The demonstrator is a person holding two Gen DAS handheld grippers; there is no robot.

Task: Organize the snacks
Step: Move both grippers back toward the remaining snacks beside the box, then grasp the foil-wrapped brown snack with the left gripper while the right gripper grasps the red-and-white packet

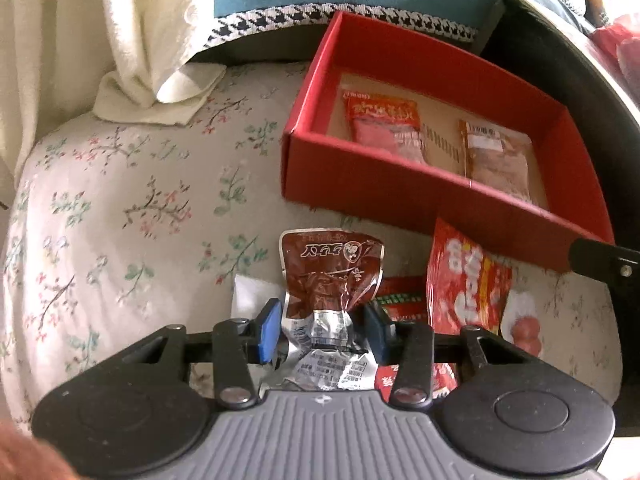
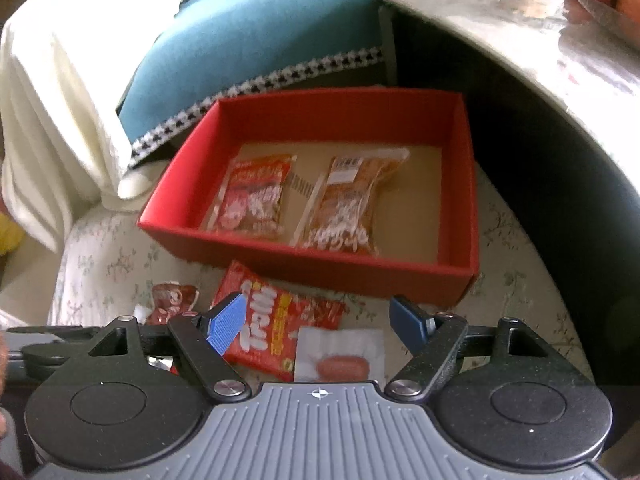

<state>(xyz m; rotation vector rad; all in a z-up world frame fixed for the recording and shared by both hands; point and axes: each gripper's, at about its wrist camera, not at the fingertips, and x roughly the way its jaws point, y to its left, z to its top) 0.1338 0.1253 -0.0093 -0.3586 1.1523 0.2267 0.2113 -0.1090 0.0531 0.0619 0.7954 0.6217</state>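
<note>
A floral-print cushion (image 1: 120, 208) carries a red box (image 2: 304, 258), a brown foil snack packet (image 1: 332, 264), a red Trolli candy bag (image 2: 272, 320), a small white-wrapped sausage packet (image 2: 340, 356) and a folded white cloth (image 1: 156, 100).

I can read "Trolli" in white letters on the red bag (image 2: 276, 330) lying on the floral cover by its near edge. The print on the brown pouch (image 1: 332, 276) and the two packets in the red box (image 2: 460, 240) is too blurred to read.
</note>
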